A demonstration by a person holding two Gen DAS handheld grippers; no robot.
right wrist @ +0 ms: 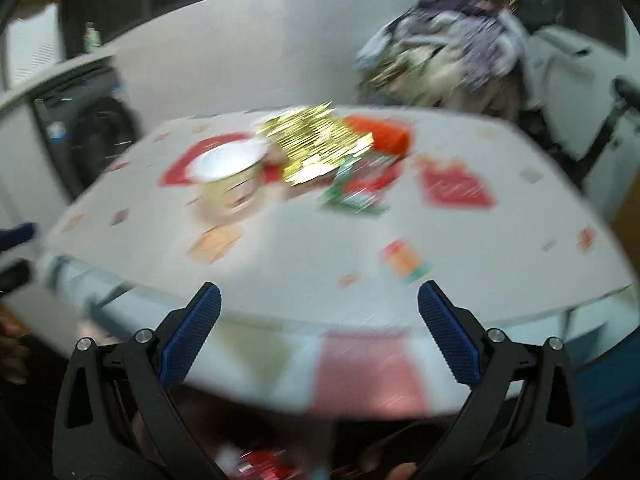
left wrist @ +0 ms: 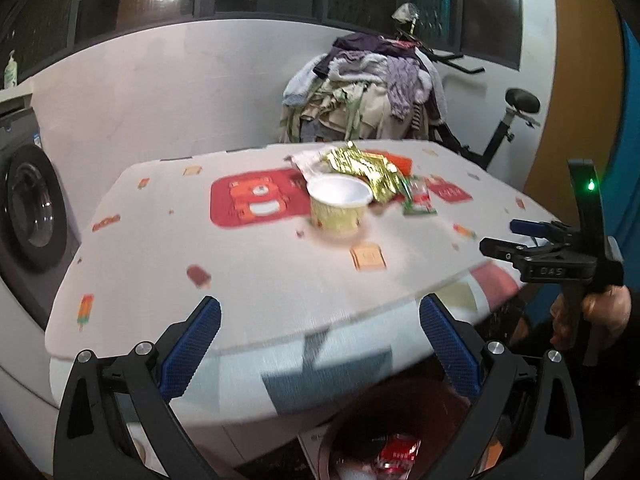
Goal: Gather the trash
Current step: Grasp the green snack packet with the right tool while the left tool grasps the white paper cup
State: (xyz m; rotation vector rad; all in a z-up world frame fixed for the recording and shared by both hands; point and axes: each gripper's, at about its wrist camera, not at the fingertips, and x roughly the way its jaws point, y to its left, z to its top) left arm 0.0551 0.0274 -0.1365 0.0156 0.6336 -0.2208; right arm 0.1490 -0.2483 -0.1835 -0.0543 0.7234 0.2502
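Still on the table, well past the near edge, sits the trash to be gathered: a yellow paper cup standing upright with its white mouth open, a crumpled gold foil wrapper just behind and to its right, touching or nearly touching the rim, and a green-and-red sachet lying flat beside the foil. A dark bin with something red already inside shows below the table edge, between the left gripper's arms, so the drop point looks close to hand. Both tools hover short of the cloth with nothing in them: the left gripper has its blue pads spread wide, and the right gripper is likewise spread and empty, its picture smeared by motion. For a clean pick I would judge the cup the easiest first target: come in level, straddle its wall just below the rim and squeeze lightly, since thin paper will buckle. The foil wants a pinch on a raised fold, not a flat press. The sachet lies flush, so one fingertip should slide under an edge, and the patterned tablecloth may drag if a pad catches it
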